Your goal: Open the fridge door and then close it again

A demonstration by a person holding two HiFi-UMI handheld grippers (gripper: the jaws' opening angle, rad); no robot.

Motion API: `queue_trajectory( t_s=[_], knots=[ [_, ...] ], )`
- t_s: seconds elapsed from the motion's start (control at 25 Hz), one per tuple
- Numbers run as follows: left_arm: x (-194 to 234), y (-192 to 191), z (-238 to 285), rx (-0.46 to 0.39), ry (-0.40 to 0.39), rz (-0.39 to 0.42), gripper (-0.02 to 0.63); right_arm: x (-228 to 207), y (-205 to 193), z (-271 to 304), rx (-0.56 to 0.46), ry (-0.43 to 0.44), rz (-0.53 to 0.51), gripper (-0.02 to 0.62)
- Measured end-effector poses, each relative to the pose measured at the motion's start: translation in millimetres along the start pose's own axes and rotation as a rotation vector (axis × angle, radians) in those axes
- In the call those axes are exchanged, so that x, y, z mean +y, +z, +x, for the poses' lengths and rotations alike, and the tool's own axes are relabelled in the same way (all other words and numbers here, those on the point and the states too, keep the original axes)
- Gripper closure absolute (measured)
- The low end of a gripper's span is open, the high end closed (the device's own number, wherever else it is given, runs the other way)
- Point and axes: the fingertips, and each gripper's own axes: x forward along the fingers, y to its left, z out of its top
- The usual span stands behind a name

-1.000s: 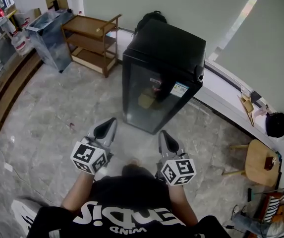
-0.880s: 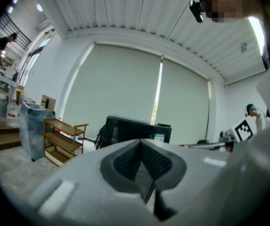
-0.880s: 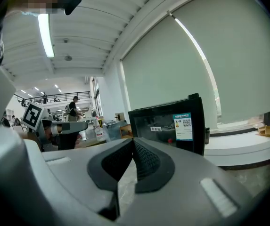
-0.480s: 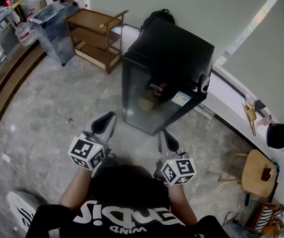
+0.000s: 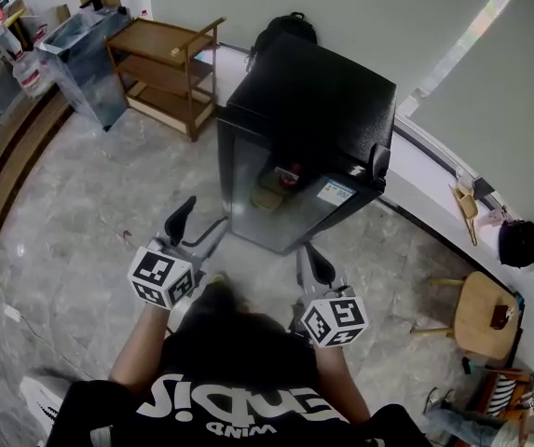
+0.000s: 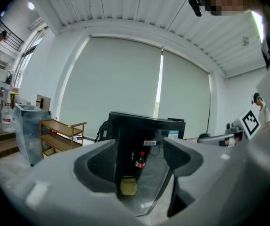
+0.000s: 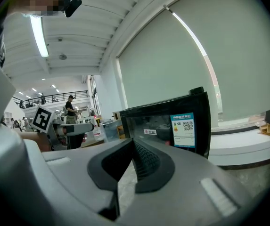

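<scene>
At frame centre, boxy black fridge (image 5: 308,110), glossy glass door (image 5: 271,203) closed, on marbled grey floor (image 5: 80,212), below it left gripper (image 5: 203,217), jaws just opening wide, empty, right gripper (image 5: 311,255), ribbed jaws pressed together.

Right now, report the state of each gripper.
Left gripper: open, jaws have just been opening, nothing between them.
Right gripper: shut, holding nothing.
</scene>
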Motion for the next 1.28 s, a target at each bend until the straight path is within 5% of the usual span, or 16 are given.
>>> queue_trajectory(
  t_s=[1.28],
  knots=[
    [116,-91,159,0.235,-0.053,-0.026,0.305,-34,13,70,0.007,-0.072,0.023,0.598]
  ],
)
